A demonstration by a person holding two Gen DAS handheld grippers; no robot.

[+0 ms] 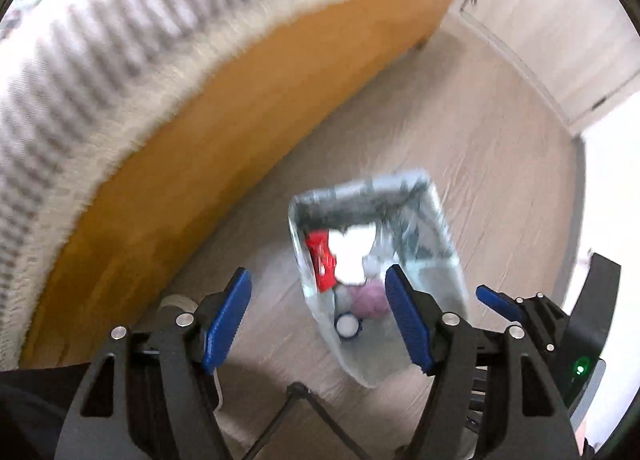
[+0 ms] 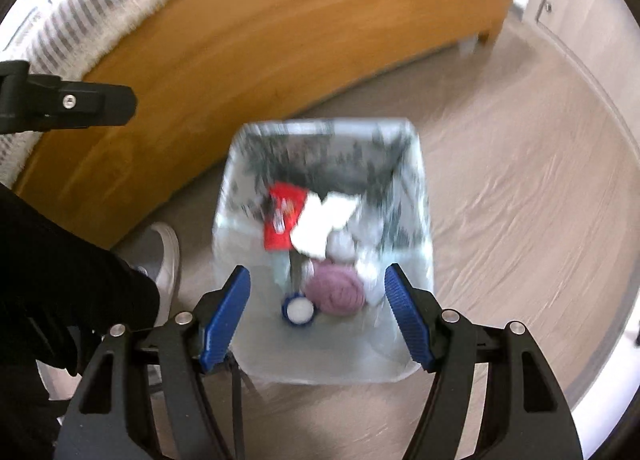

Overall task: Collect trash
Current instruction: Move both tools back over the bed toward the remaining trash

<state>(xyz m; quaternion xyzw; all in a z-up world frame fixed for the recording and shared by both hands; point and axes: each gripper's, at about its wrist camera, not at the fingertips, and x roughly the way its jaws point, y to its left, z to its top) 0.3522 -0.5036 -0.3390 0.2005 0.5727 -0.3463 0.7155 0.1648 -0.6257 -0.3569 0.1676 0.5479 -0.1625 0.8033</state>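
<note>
Right wrist view: right gripper (image 2: 318,316) jaws stand apart, empty, above the clear-lined trash bin (image 2: 420,260) on the floor, holding a purple ball (image 2: 338,292), red wrapper (image 2: 282,219) and white paper (image 2: 324,225). Left gripper (image 1: 318,316) is likewise spread and empty. Beyond lies the wooden bed frame (image 2: 280,47).

No legible text; red wrapper (image 2: 282,215) print too blurred to read.

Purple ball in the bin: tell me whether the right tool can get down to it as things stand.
Probably yes. The right tool is open and empty, pointing down into the bin. The purple ball lies near the bottom with nothing over it; the red wrapper and white paper sit beside it.
</note>
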